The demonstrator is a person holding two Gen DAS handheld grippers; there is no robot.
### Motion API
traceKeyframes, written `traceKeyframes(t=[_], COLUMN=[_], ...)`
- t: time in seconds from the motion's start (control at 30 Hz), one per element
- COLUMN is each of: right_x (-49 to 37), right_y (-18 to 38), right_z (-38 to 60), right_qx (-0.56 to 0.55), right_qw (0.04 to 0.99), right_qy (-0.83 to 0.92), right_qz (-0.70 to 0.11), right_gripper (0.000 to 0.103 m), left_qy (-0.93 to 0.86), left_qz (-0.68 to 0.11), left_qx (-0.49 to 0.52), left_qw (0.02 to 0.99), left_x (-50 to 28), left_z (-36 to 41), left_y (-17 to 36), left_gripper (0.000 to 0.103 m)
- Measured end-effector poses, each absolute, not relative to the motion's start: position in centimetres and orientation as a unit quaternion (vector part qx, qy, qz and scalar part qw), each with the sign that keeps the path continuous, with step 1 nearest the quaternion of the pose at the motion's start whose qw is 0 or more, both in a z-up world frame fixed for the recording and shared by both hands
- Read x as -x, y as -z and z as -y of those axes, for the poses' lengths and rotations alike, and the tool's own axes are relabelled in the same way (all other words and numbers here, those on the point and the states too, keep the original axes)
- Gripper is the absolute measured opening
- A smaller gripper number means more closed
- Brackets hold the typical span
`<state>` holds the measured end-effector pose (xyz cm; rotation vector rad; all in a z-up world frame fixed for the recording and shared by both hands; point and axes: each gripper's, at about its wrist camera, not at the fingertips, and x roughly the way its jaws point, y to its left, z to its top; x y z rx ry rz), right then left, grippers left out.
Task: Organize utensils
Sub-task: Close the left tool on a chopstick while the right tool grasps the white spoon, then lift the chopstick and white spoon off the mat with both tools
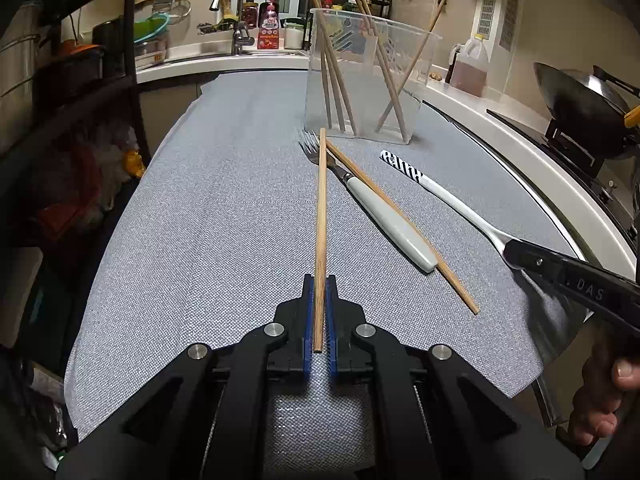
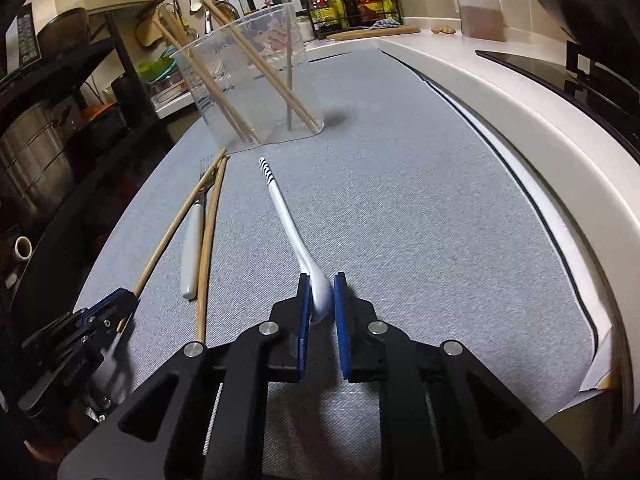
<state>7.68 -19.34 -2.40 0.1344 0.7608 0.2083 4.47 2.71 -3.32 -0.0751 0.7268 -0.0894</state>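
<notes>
Near: left claw [image 1: 320, 292] clamped on a chopstick [image 1: 321, 208], right claw [image 2: 321, 296] closing round the spoon [image 2: 296, 236] bowl (contact unclear). Level, pointing far, low over the surface [image 1: 224, 200]. Between: fork [image 1: 384, 208] and second chopstick [image 1: 404, 220] left lying. Far: cup [image 1: 368, 76] already holding several chopsticks; partly done.

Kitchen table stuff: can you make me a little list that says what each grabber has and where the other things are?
left gripper: shut on a chopstick
right gripper: around the white spoon bowl, jaws at its sides
fork: lying on the grey cloth, a second chopstick along it
clear cup: upright at the far end, several chopsticks inside
still on cloth: fork, spoon, one loose chopstick
</notes>
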Motion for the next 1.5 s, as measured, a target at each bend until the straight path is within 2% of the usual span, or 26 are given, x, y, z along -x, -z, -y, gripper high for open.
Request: traceKeyframes(t=[0.5, 1.5], right_x=[-6.4, -6.0], right_y=[2.4, 2.6], right_z=[18.2, 17.4], right_qx=[0.0, 0.015], right_qw=[0.937, 0.936], right_qy=[-0.063, -0.071], right_qz=[-0.343, -0.343], right_gripper=[0.011, 0.012], left_qy=[0.038, 0.032], left_qz=[-0.345, -0.326], left_qx=[0.028, 0.017], left_qw=[0.938, 0.945], left_x=[-4.2, -4.6], left_z=[-2.5, -1.7], left_y=[3.4, 3.6], left_gripper=[0.006, 0.006])
